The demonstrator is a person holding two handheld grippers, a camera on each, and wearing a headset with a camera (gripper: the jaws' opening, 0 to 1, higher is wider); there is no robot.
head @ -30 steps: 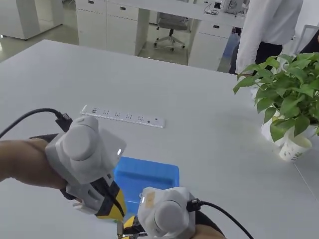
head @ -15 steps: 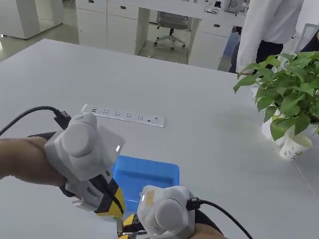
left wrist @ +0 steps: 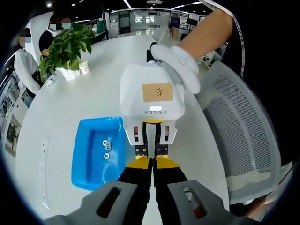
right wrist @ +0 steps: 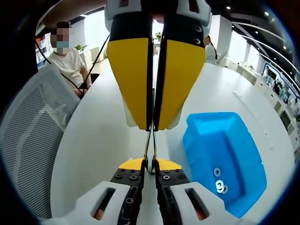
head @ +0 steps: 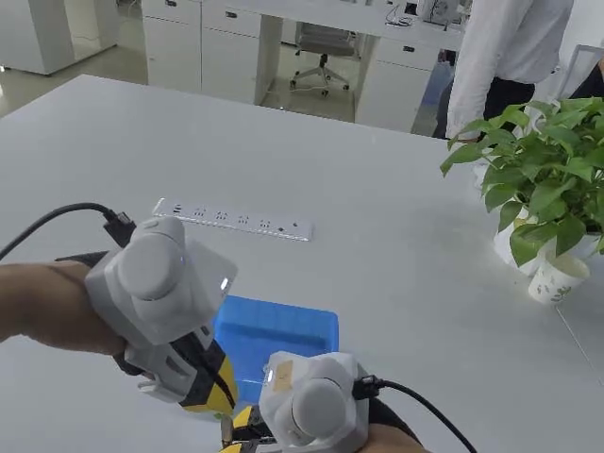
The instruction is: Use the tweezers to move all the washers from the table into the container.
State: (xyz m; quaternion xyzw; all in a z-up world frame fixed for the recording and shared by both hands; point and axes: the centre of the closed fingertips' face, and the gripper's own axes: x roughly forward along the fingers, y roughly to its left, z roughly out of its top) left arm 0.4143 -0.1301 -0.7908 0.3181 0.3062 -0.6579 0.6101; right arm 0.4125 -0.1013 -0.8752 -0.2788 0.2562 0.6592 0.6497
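One white counter [head: 377, 236] carries the blue container [head: 283, 335]. My left tongs [left wrist: 153, 161] and my right tongs [right wrist: 150, 165] face each other tip to tip, just beside the container's long side. Each pair is clamped on the tweezers [right wrist: 151, 140], which run as a thin metal strip between them. Three washers [right wrist: 219, 184] lie inside the container, close together on its floor, towards one end.

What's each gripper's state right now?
Left gripper: shut on the tweezers.
Right gripper: shut on the same tweezers.
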